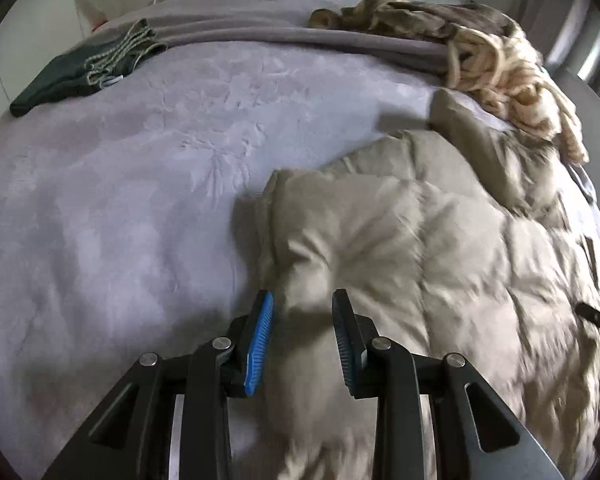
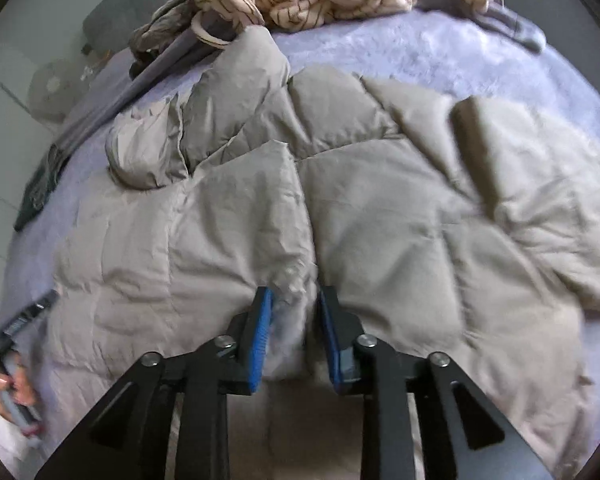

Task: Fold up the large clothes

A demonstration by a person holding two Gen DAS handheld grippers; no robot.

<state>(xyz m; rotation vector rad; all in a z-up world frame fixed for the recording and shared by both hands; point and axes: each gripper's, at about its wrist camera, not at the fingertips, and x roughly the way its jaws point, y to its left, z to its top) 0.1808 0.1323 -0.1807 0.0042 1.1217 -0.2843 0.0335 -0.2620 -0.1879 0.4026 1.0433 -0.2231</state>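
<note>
Two claws are at work on one beige puffer jacket (image 2: 340, 208), which lies spread across the near and right part of your lavender bed (image 1: 120, 180). Far left on the bed sits a folded dark green garment (image 1: 60, 76), well apart from the jacket. Your left claw (image 1: 302, 300) has its jaws parted around a raised fold at the jacket's left edge; the fabric bulges between the blue pads (image 1: 260, 344), but you cannot tell from this view whether they actually grip it. Moving right, your right claw (image 2: 296, 296) stands at the jacket's near middle, its jaws narrowly apart with a ridge of the quilted fabric bunched between them, so it looks pinched there. A sleeve (image 2: 520, 184) lies folded over the jacket's right side. Far right, a heap of cream striped knitwear (image 1: 512, 80) rests on the bed, just beyond the jacket's far edge.
</note>
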